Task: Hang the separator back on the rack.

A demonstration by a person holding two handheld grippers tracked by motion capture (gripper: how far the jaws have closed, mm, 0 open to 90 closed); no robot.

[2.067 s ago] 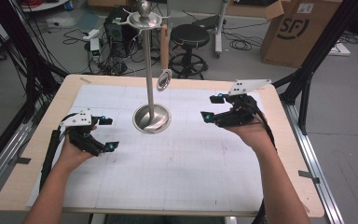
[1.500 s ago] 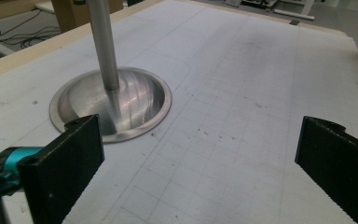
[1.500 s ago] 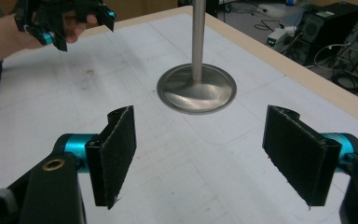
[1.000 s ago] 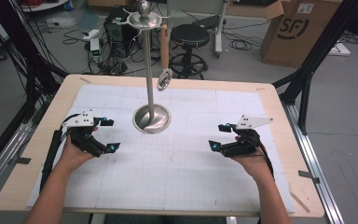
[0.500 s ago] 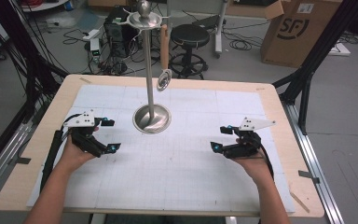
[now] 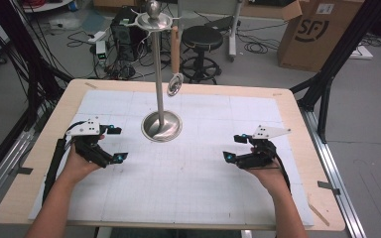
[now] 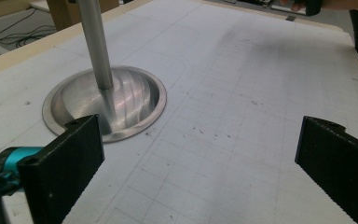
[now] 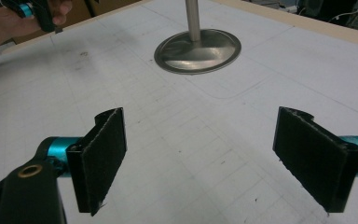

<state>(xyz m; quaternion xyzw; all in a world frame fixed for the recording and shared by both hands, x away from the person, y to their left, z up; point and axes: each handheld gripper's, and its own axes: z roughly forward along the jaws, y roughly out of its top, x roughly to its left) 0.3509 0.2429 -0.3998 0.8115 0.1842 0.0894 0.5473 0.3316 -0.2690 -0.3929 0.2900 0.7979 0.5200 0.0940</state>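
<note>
Right tongs (image 6: 238, 148) lower and nearer than before, jaws apart, empty.

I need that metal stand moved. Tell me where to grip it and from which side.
Grip the stand by its thin upright pole, low down near the dished base, coming in level from the left with the open left tongs. The base is too wide and flat to pinch.

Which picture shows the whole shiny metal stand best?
The high view: the stand shows whole, from round base to ball top. The left gripper view and the right gripper view catch just its base and the bottom of its pole.
</note>
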